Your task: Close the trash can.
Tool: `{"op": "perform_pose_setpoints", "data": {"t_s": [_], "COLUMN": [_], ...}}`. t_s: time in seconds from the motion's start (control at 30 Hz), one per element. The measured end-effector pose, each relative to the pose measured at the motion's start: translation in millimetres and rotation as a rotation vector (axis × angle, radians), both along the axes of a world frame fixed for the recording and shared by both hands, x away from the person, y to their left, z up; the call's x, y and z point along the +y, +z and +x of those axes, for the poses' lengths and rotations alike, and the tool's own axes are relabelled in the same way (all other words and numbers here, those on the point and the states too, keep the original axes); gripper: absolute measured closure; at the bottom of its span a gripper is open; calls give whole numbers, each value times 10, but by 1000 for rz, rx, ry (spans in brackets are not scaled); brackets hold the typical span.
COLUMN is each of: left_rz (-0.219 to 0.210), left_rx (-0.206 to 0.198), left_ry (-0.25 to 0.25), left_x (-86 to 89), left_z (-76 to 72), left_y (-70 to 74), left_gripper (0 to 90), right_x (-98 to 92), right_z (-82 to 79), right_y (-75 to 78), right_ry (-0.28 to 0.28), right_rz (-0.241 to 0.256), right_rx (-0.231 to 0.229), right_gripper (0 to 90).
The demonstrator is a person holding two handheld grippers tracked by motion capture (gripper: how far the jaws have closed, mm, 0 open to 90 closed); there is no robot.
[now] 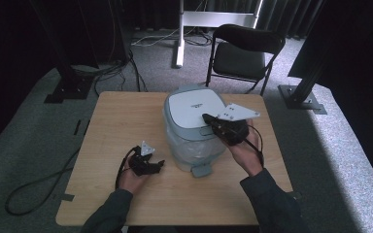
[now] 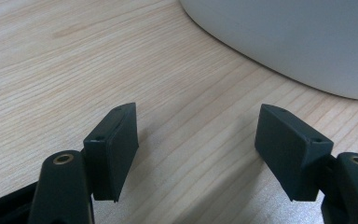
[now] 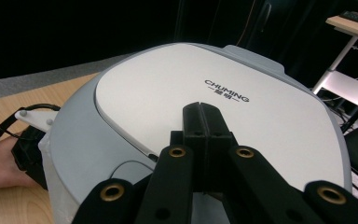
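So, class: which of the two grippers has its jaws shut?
The right gripper, jaws pressed together over the bin's lid; the left gripper is open beside the bin.

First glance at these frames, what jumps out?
The grey-and-white pedal bin at the middle of the wooden table, its lid down with CHUMING printed on top. The right gripper sits over the lid's front edge, jaws shut with nothing between them. The left gripper rests low on the table beside the bin, jaws wide open.
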State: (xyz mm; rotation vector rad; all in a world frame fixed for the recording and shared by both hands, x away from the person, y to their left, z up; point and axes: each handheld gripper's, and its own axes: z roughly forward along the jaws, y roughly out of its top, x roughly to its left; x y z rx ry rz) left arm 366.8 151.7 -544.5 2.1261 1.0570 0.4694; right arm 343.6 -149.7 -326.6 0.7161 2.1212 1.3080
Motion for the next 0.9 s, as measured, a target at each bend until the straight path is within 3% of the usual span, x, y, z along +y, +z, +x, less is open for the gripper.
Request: {"op": "perform_pose_setpoints", "data": {"t_s": [0.33, 0.6, 0.77, 0.9], "left_rz": [2, 1, 0, 0], "left_rx": [1, 1, 1, 1], "left_ry": [1, 1, 0, 0], "left_x": [0, -1, -2, -2], "left_z": [-3, -2, 0, -1], "left_y": [2, 1, 1, 1], "left_gripper": [302, 300, 300, 300], "right_x": [25, 32, -61, -111], "right_z": [-69, -32, 22, 52], "right_y": [-9, 8, 31, 45], "right_ry": [-12, 8, -24, -49], "right_rz": [-11, -39, 8, 17], "right_rx": [-11, 13, 15, 14], "right_gripper": [900, 900, 900, 900]}}
